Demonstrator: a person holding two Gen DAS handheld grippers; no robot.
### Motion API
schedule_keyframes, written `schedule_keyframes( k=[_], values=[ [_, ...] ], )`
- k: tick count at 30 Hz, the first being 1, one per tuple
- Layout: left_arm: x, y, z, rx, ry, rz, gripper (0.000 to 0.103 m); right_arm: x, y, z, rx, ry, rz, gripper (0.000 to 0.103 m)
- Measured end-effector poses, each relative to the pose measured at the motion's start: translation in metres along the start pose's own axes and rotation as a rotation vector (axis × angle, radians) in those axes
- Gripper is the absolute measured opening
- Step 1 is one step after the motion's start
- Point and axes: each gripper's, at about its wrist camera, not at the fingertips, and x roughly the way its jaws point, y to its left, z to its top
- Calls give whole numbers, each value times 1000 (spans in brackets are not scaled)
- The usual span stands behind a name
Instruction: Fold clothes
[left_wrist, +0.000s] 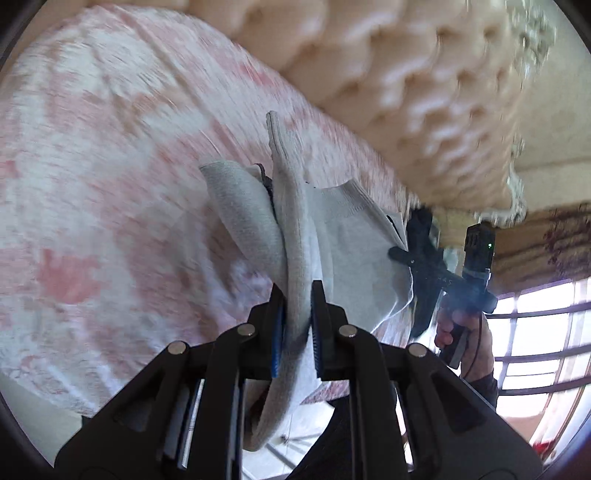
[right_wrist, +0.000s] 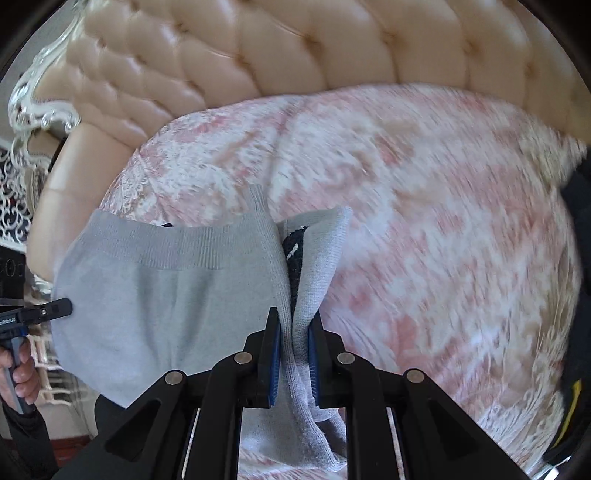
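One grey garment (right_wrist: 155, 295) hangs between two grippers: left gripper (left_wrist: 297, 314) and right gripper (right_wrist: 295, 336) each pinch its waistband; label unreadable.

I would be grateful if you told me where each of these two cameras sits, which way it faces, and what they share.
Left wrist: sits behind the left gripper, shut on the grey garment; faces the pink bedspread and tufted headboard; the right gripper and its hand show.
Right wrist: behind the right gripper, shut on the garment; faces bedspread and headboard; the left gripper shows.
Shared: garment, bedspread, headboard.
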Motion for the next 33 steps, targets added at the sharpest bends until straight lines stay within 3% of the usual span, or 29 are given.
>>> schedule_keyframes(
  k=[6,10,15,19,25,30,33],
  values=[
    [-83,51,14,-117,-202,17,14,12,113,91,-146,-18,-58,13],
    [-128,100,25,-218,-313,48,14,44,215,157,-257,-8,-67,13],
    [-156,168,31,-361,-423,51,14,101,325,208,-386,27,-89,13],
    [-158,213,20,-475,-518,31,14,151,389,231,-461,56,-114,13],
    [-143,267,-21,-636,-644,5,14,222,460,236,-571,95,-157,13],
    [-134,274,-50,-701,-718,28,14,261,483,222,-647,101,-242,13],
    [-130,274,-62,-717,-755,59,14,270,483,220,-654,102,-233,13]
  ],
)
